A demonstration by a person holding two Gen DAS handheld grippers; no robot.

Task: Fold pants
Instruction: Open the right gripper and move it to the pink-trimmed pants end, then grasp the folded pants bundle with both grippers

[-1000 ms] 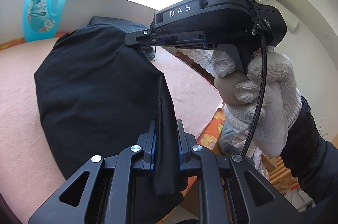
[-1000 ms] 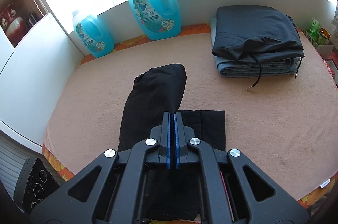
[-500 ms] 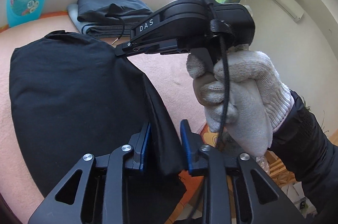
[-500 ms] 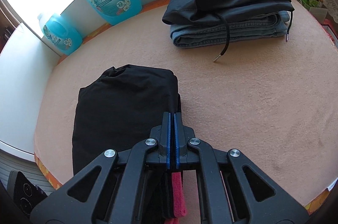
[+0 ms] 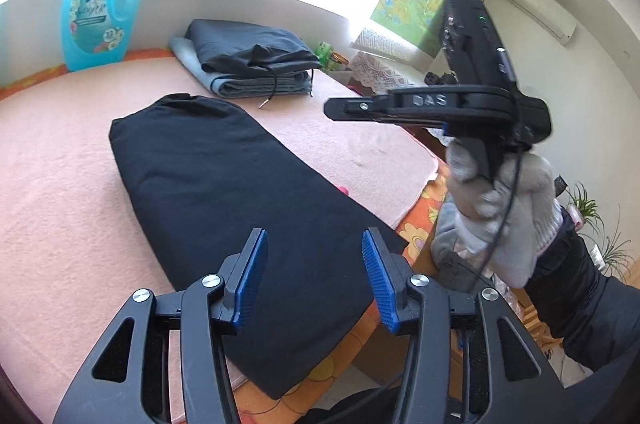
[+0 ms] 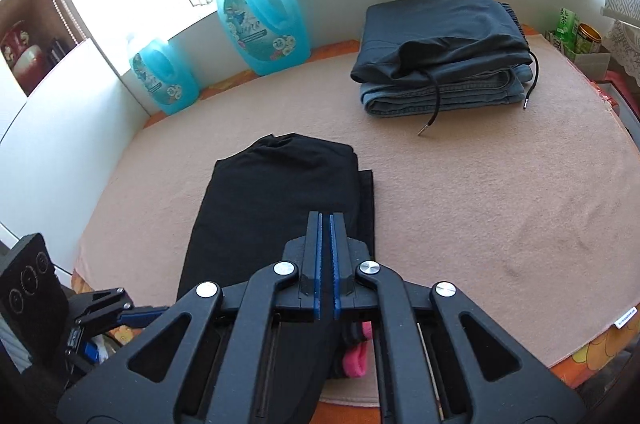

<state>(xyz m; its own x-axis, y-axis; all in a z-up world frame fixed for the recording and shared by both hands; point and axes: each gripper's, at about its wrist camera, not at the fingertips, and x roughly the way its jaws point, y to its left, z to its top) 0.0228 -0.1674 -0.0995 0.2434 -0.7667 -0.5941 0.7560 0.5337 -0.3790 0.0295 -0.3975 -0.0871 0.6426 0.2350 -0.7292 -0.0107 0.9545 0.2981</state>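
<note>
Below the left gripper [image 5: 314, 276], whose jaws gape empty, folded black pants [image 5: 240, 208] lie flat; the right gripper [image 6: 325, 264] is clenched on nothing.

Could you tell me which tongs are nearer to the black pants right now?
Left. The left tongs hover open just over the black pants; the right tongs, shut, are raised above the pants' right edge.

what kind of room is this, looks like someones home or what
Probably a home laundry corner by a window: detergent jugs along the sill, a stack of folded pants on a towel-covered table, and a wall air conditioner.
</note>
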